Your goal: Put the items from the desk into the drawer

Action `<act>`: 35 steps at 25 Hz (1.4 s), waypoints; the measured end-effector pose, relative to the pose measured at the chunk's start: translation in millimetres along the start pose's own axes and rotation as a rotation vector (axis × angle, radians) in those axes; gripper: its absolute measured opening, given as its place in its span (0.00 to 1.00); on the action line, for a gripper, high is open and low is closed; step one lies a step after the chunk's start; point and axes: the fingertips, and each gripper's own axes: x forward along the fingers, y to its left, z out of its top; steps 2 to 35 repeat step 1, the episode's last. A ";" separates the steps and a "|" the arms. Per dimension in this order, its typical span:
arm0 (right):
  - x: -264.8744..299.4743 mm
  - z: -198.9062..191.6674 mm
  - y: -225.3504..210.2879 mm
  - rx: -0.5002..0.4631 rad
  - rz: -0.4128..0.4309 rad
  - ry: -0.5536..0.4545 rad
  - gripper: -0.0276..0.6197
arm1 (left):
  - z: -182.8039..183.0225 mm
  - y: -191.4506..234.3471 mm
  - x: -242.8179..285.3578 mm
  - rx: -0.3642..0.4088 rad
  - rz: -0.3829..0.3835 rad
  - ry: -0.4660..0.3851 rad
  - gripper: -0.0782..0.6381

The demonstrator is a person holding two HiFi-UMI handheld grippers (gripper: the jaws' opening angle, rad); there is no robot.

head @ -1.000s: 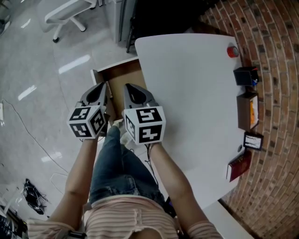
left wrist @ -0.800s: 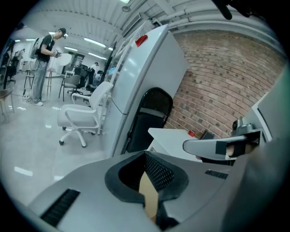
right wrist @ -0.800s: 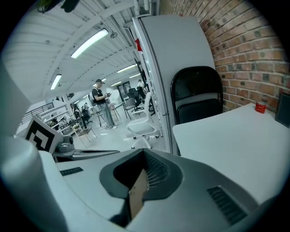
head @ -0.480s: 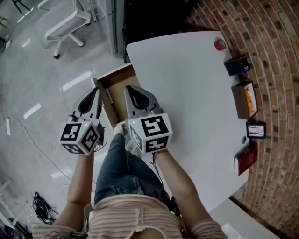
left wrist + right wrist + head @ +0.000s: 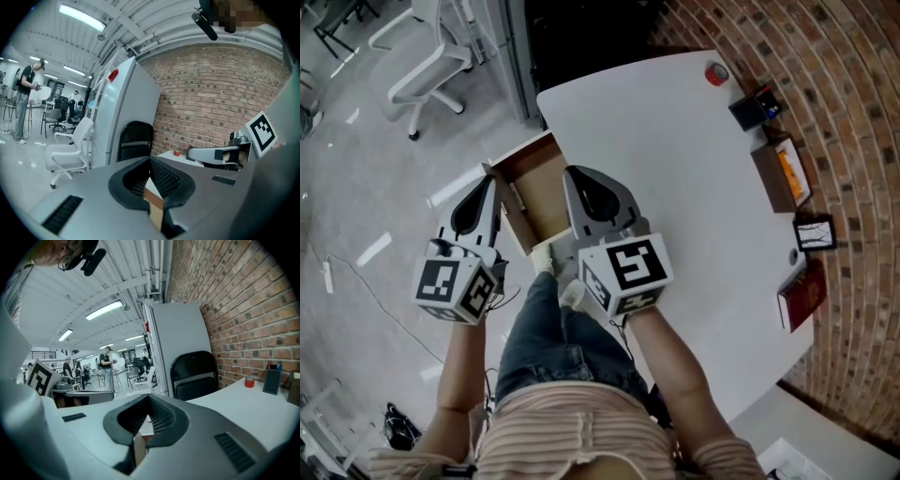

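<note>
The wooden drawer [image 5: 536,184] stands pulled out at the white desk's [image 5: 675,187] left side, and its brown inside looks bare. My left gripper [image 5: 484,180] hangs shut just left of the drawer's front corner. My right gripper [image 5: 578,174] is shut too, over the desk edge beside the drawer. Neither holds anything. In the left gripper view the left gripper's [image 5: 150,161] jaws meet with brown drawer wood behind them. Along the brick wall lie a red round item [image 5: 715,73], a black box [image 5: 750,110], a brown box [image 5: 783,174], a black-framed card [image 5: 814,233] and a red book [image 5: 802,296].
A white office chair [image 5: 427,56] stands on the shiny floor at the upper left, and a grey cabinet [image 5: 502,42] stands behind the desk. A black chair [image 5: 194,373] sits at the desk's far end. The person's legs are below the drawer. People stand far off in the room.
Both grippers have drawn back toward the person and spread apart, the left one out past the drawer's left side. Both stay shut. The head view has swung, shifting the desk.
</note>
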 end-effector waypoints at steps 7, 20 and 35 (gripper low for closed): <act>-5.3 5.2 0.0 -0.010 0.002 -0.015 0.07 | 3.7 -3.8 -3.5 0.005 -0.003 -0.008 0.12; -5.3 5.2 0.0 -0.010 0.002 -0.015 0.07 | 3.7 -3.8 -3.5 0.005 -0.003 -0.008 0.12; -5.3 5.2 0.0 -0.010 0.002 -0.015 0.07 | 3.7 -3.8 -3.5 0.005 -0.003 -0.008 0.12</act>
